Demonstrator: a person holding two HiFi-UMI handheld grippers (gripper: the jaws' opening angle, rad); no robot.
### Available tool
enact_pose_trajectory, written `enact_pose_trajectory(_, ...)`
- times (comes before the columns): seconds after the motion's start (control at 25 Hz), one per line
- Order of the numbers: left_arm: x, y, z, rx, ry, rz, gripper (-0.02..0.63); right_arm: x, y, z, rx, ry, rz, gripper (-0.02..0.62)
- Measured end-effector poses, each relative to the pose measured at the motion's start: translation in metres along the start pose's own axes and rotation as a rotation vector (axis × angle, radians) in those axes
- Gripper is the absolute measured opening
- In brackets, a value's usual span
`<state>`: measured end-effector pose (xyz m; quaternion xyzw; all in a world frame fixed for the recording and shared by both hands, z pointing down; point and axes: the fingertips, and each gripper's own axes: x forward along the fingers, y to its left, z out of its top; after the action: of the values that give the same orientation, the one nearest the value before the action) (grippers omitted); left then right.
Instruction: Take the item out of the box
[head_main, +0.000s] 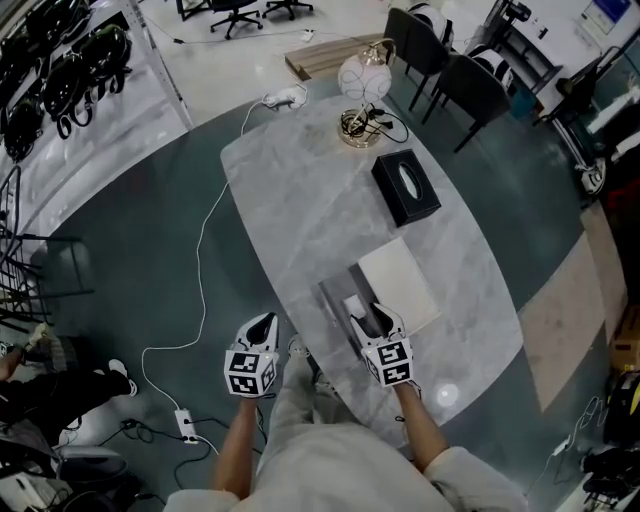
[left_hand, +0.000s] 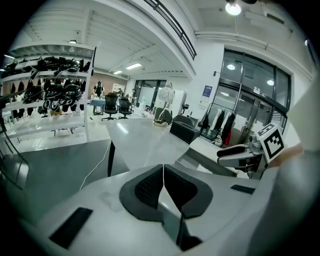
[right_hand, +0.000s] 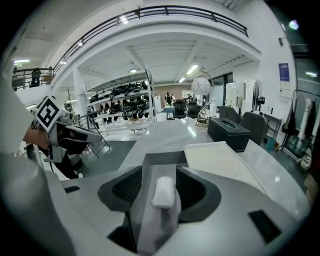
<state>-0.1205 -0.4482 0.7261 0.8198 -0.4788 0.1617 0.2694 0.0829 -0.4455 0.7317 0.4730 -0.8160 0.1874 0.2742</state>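
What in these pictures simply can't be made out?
Head view: the right tool covers most of the grey box, so its contents barely show.
Right gripper view: the white roll is too blurred to tell its material.
Left gripper view: the grey box's near wall hides its inside.

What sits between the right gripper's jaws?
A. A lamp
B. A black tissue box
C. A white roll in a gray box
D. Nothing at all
C: the right gripper view shows the white roll lying in the open gray box, with the right gripper holding its jaws apart on either side of the roll and not touching it.
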Motion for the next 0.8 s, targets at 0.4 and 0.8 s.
enact_pose_trajectory(0.4,-0.006,0.002,-0.005,-0.009,-0.002,0.006,0.02,0.029,-0.002,-0.016,-0.017,0.09,0.014,0.221)
enact_pose_trajectory(0.8,-0.011,-0.001,-0.007,-0.012,-0.016,0.004,0.02,0.053,0.001,-0.03,-0.035,0.175,0.016,0.221)
